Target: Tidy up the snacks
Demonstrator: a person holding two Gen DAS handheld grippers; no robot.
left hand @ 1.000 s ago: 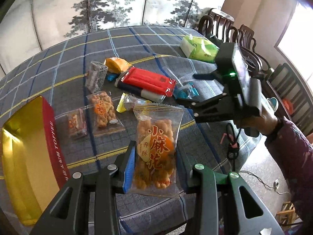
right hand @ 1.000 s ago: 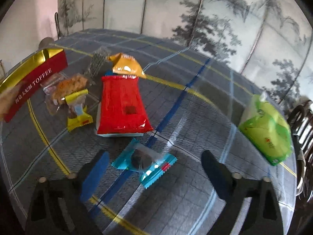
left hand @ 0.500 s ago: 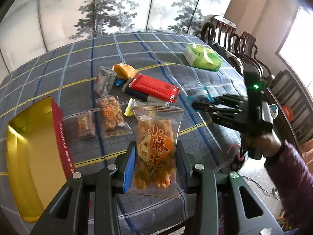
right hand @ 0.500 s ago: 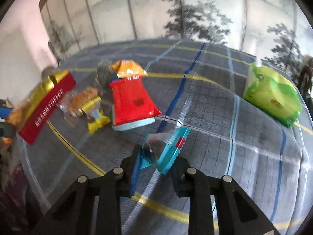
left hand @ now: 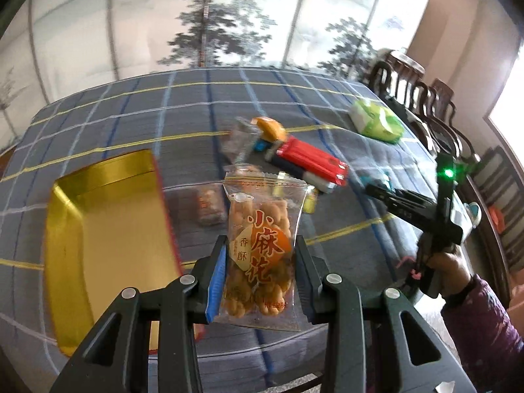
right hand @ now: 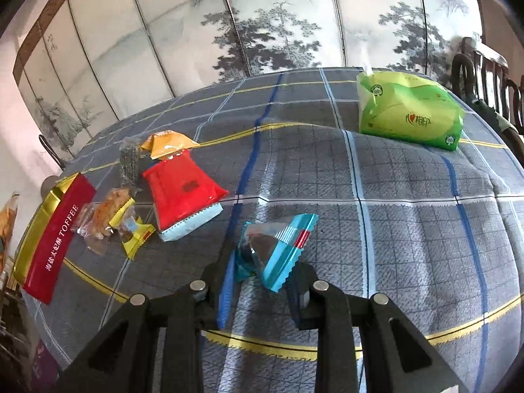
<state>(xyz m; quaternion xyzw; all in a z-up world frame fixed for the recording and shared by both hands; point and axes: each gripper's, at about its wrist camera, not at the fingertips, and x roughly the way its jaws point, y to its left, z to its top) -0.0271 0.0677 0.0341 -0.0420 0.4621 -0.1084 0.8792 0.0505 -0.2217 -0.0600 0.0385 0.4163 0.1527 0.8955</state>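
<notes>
The gold toffee tin (left hand: 108, 239) is sitting bare inside at the table's (right hand: 409, 229) edge. The left gripper (left hand: 260, 275) is squeezing a fried-twist snack bag (left hand: 262, 249); the right gripper (right hand: 262, 281) is pinching a blue candy wrapper (right hand: 278, 249).

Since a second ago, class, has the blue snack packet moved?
Yes. The blue snack packet has left the tablecloth, lifted between the right gripper fingers, which just closed.
</notes>
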